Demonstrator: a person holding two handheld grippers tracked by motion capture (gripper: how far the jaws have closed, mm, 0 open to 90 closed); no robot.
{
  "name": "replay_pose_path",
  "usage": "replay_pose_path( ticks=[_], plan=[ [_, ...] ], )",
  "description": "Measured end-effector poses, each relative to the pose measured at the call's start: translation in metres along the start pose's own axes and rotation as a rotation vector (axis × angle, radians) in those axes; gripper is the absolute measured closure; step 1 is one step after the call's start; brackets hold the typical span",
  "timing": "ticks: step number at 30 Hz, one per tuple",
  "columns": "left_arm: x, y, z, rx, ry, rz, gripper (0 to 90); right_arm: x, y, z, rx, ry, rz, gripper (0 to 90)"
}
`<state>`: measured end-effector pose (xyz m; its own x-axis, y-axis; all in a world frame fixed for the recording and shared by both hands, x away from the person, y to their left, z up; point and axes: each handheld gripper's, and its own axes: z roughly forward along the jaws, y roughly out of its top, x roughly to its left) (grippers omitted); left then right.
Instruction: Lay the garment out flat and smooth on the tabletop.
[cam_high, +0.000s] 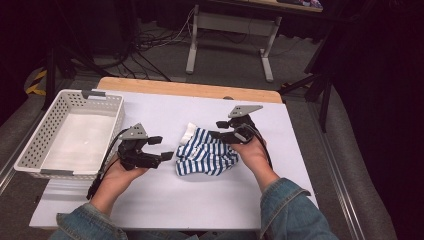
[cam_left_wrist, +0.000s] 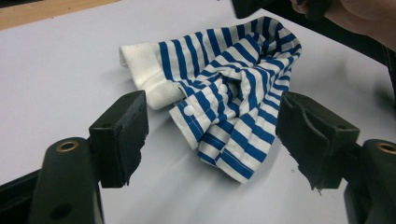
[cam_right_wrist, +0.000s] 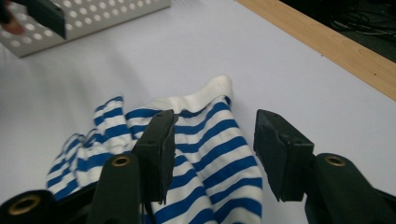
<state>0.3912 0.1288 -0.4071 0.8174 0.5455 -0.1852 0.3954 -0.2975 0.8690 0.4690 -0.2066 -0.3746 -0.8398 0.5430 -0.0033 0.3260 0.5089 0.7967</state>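
- striped cloth, blue and white with a plain white band at one end, lies crumpled on the white table, roughly midway between its left and right edges and a little nearer the far edge than the near one.
- the left gripper view shows a white button on a folded edge of the cloth, and the white band pointing toward the far wooden edge of the table.
- the left gripper is held in the person's left hand just left of the cloth, low over the table; its jaws are spread wide, released, with nothing between them but the near part of the cloth lying flat beyond them.
- the right gripper is held in the right hand at the cloth's right side, over its far right part; in the right gripper view its jaws are parted and the striped fabric lies under and between them, not pinched.
- whether either right jaw touches the fabric cannot be told.
- a white perforated basket sits at the left edge of the table, well apart from the cloth; its inside looks bare white.
- blue denim sleeves come in from the near edge.
- a strip of bare wood runs along the table's far edge.
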Motion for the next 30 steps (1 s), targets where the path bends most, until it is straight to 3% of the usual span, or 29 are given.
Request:
replay_pose_path(
  ticks=[3, 4, 6, 12, 14, 24, 30],
  plan=[
    [0.0, -0.001, 0.0, 0.002, 0.002, 0.005, 26.7, -0.004, 0.003, 0.008, 0.022, -0.008, -0.006, 50.1],
    [-0.001, -0.002, -0.001, 0.003, 0.002, 0.003, 26.7, -0.009, 0.007, 0.018, 0.058, -0.015, -0.012, 52.0],
    [0.0, -0.002, -0.001, 0.0, 0.004, 0.002, 26.8, -0.013, 0.009, 0.025, 0.08, -0.018, -0.011, 52.4],
    [0.001, -0.003, -0.002, 0.0, 0.001, -0.004, 27.3, -0.018, 0.014, 0.046, 0.15, -0.003, -0.023, 54.8],
    [0.001, -0.004, -0.002, 0.003, -0.001, -0.007, 27.5, -0.019, 0.016, 0.058, 0.195, 0.003, -0.03, 56.8],
    [0.001, -0.004, -0.001, 0.006, -0.005, -0.009, 28.4, -0.014, 0.016, 0.079, 0.275, 0.036, -0.042, 69.6],
    [0.002, -0.005, -0.001, 0.006, -0.009, -0.01, 28.8, -0.009, 0.018, 0.078, 0.283, 0.034, -0.079, 80.3]
  ],
)
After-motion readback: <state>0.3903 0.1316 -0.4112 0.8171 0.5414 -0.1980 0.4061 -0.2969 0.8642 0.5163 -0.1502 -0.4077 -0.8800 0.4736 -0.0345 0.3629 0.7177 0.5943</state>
